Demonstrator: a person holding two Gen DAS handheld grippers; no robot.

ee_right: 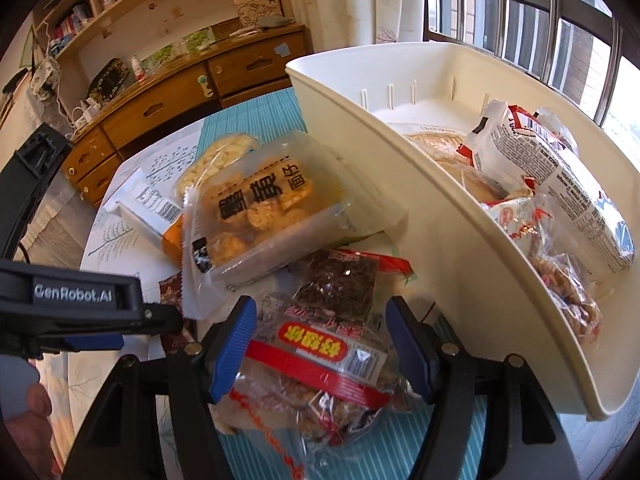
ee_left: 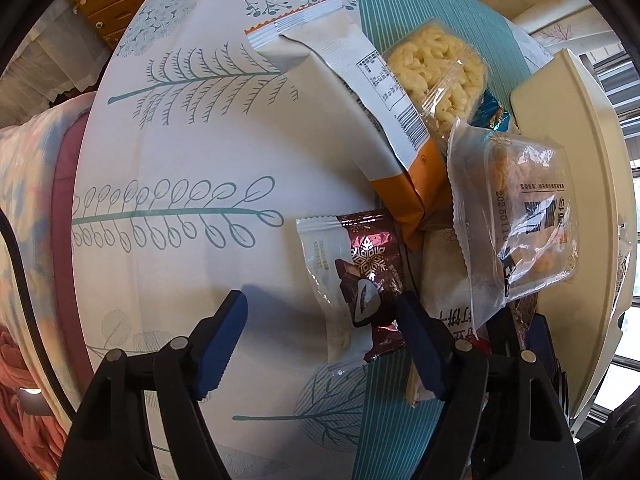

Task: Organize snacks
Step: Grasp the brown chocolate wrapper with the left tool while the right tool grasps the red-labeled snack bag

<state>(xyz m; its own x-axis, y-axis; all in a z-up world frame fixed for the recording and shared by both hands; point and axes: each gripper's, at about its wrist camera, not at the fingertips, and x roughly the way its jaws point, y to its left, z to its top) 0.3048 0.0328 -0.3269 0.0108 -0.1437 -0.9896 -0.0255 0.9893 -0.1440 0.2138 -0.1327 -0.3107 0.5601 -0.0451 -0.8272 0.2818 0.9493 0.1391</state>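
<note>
Two grippers hang over a heap of snack packets beside a cream plastic bin (ee_right: pixel 400 168) that already holds several bags. The left gripper (ee_left: pixel 322 342) points down at the tablecloth (ee_left: pixel 180 128), its blue pads (ee_left: pixel 222 344) well apart on either side of a small maroon chocolate packet (ee_left: pixel 360 276); neither pad presses on the wrapper. The right gripper (ee_right: pixel 322 346) tilts down toward a clear packet with a red and yellow label (ee_right: pixel 316 364), which lies on the striped runner (ee_right: pixel 256 116) just beside the bin's wall. Its fingers stand apart on either side of that packet, with no clear sign that the pads press on it.

Other snacks lie near: a clear tray of golden crackers (ee_right: pixel 260 204), an orange and white bag (ee_left: pixel 352 112) and a clear pack of pale puffs (ee_left: pixel 436 72).

The step in hand looks like the reach: each gripper lines up on one packet, with nothing yet lifted. The next move probably calls for settling lower and closing gently on the crinkly wrappers, squarely enough that the film does not slip, then carrying each packet over the bin's rim.
</note>
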